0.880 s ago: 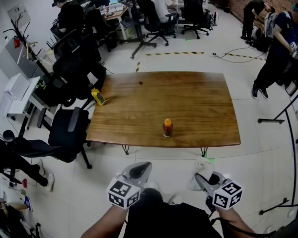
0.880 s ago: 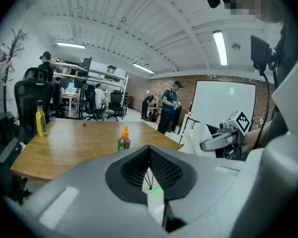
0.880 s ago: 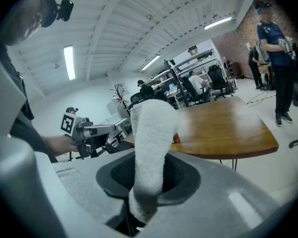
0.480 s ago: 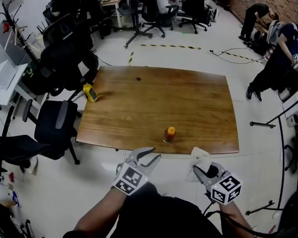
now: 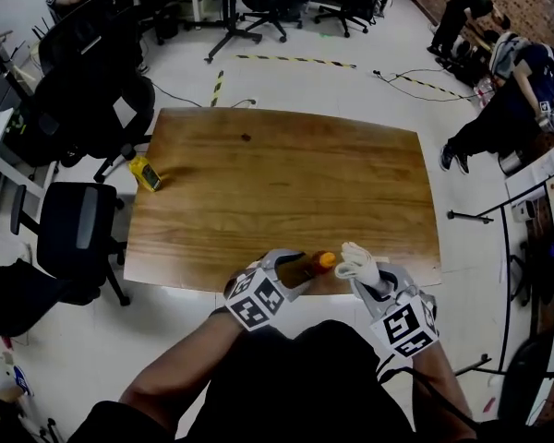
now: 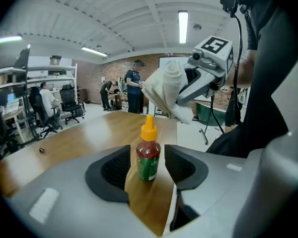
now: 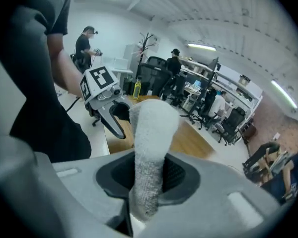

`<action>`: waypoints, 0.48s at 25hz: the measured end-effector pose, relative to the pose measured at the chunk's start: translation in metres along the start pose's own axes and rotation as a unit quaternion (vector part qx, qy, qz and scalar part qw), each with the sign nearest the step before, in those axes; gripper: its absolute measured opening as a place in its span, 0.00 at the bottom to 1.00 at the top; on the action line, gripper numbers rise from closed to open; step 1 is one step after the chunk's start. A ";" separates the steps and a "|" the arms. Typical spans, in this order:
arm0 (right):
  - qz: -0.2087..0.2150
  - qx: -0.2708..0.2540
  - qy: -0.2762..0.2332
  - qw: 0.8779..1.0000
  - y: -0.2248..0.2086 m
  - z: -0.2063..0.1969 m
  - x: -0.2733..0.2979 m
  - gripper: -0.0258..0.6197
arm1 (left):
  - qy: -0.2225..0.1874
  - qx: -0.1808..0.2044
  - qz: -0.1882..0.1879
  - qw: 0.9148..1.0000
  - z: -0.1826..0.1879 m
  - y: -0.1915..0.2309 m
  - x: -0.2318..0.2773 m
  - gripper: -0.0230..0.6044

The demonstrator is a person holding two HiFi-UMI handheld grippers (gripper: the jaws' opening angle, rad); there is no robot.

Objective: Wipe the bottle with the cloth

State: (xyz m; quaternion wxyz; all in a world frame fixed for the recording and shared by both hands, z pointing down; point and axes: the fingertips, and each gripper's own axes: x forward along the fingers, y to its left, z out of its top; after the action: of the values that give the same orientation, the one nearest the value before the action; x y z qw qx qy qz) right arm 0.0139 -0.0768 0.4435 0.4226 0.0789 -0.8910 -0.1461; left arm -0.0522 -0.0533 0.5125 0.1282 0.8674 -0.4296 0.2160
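Sauce bottle (image 6: pixel 148 155) stands upright, cap up, untouched between the left gripper (image 5: pixel 294 268) and its wide jaws; right gripper (image 7: pixel 148 177) clamps the white cloth (image 7: pixel 151 128).

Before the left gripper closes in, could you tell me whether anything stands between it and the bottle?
Nothing visible does. The bottle stands upright on the table just ahead of the left gripper, jaws open, only bare wood between. The cloth, held by the right gripper, is higher up, beyond it.

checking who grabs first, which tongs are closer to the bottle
Left. The left tongs are open with the bottle standing between their jaws; the right tongs, shut on the cloth, hang just to its right.
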 end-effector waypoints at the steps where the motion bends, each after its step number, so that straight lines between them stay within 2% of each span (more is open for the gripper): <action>1: 0.005 -0.015 0.014 1.000 -0.002 0.000 0.004 0.15 | 0.000 0.007 -0.007 1.000 0.001 -0.001 0.005 0.40; 7: 0.081 -0.098 0.021 0.992 -0.003 0.021 0.032 0.15 | 0.011 0.067 -0.035 0.997 0.005 -0.014 0.042 0.44; 12: 0.138 -0.132 -0.007 0.982 0.005 0.043 0.050 0.15 | 0.002 0.031 -0.006 0.999 0.009 -0.005 0.050 0.44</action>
State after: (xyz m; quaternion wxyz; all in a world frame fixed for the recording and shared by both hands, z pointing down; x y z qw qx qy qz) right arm -0.0512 -0.0769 0.4561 0.4390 -0.1026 -0.8692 -0.2032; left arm -0.0187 -0.0885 0.5291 0.1029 0.8732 -0.4173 0.2299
